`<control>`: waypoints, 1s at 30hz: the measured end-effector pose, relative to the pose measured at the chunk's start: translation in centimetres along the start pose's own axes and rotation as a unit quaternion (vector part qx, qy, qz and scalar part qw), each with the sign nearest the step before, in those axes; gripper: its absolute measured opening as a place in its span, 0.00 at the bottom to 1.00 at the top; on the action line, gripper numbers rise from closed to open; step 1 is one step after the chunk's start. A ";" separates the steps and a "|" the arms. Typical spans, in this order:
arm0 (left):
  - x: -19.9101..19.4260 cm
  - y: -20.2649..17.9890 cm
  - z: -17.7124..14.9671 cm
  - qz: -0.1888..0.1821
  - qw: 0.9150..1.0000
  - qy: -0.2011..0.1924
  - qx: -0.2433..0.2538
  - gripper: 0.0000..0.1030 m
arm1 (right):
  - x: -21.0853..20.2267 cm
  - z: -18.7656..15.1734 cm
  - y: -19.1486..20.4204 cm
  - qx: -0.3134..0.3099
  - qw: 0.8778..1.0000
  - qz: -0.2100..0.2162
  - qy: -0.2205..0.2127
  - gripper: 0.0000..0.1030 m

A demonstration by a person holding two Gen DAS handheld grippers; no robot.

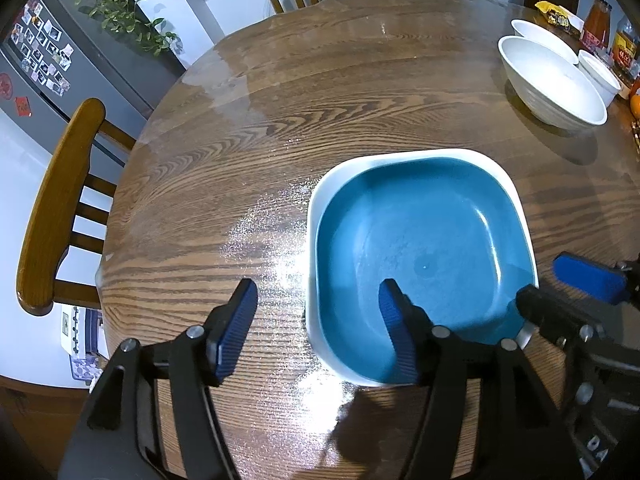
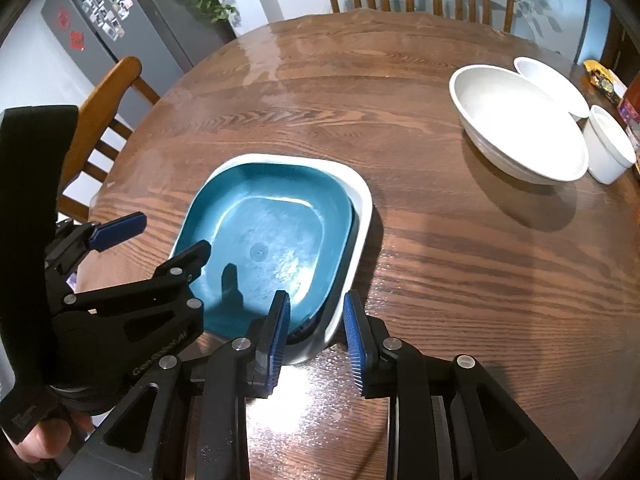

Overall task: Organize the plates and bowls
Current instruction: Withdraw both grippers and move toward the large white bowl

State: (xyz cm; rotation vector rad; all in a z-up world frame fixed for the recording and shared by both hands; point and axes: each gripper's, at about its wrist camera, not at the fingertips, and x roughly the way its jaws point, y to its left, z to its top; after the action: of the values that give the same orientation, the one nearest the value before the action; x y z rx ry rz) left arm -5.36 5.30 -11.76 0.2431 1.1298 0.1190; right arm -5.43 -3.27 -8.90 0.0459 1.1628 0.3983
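A square blue plate point(image 1: 424, 248) with a white rim lies on the round wooden table point(image 1: 280, 120); in the right wrist view point(image 2: 264, 236) it looks like a blue dish nested in a white one. My left gripper point(image 1: 318, 320) is open, its jaws straddling the plate's near left edge. My right gripper point(image 2: 316, 320) is open around the plate's near right rim, without clamping it. A large white bowl point(image 2: 520, 124), a white plate point(image 2: 548, 84) behind it and a small white cup point(image 2: 610, 144) stand at the far right.
Wooden chairs point(image 2: 112, 92) stand around the table. Bottles and a snack packet point(image 1: 600, 28) sit at the far right edge. A grey fridge point(image 2: 104, 12) with magnets and a plant is behind on the left.
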 end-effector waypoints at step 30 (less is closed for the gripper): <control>-3.2 -2.7 2.0 -0.064 0.997 -0.032 -0.004 0.84 | -4.6 -1.3 -5.7 0.055 0.997 -0.008 -0.047 0.47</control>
State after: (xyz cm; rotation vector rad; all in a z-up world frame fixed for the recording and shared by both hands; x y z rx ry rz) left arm -4.96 1.78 -8.82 0.1661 1.0779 0.0023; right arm -6.54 -10.33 -6.76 0.1493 1.0906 0.3153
